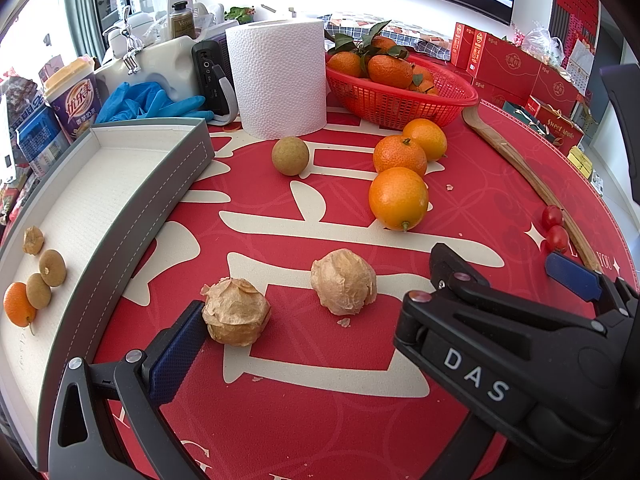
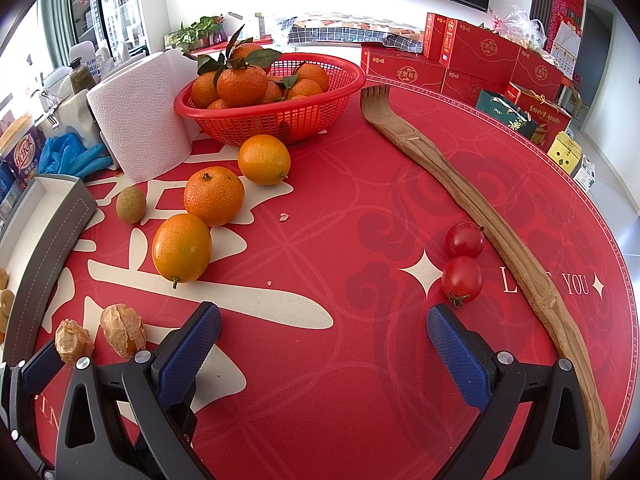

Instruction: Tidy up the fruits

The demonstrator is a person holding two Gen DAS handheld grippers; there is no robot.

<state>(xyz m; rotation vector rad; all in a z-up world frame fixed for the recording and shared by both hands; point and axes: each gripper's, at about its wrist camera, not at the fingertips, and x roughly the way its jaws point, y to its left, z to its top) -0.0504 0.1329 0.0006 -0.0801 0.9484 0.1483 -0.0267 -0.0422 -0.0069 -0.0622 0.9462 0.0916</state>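
Observation:
Two husked physalis [image 1: 236, 312] [image 1: 344, 282] lie on the red mat in the left wrist view. My left gripper [image 1: 304, 344] is open; its left finger [image 1: 176, 356] touches the nearer physalis. Three oranges [image 1: 398, 198] and a brown longan [image 1: 290, 156] lie farther back. A grey tray [image 1: 168, 196] on the left holds several small fruits [image 1: 38, 280]. My right gripper [image 2: 324, 344] is open and empty, just short of two cherry tomatoes [image 2: 462, 262]. The right gripper body [image 1: 520, 344] covers my left gripper's right finger.
A red basket [image 2: 280, 116] of leafy tangerines stands at the back beside a paper towel roll [image 1: 280, 78]. A long wooden back scratcher [image 2: 480, 216] lies along the right side. Blue gloves [image 1: 156, 100], cups and red gift boxes [image 2: 480, 56] ring the table.

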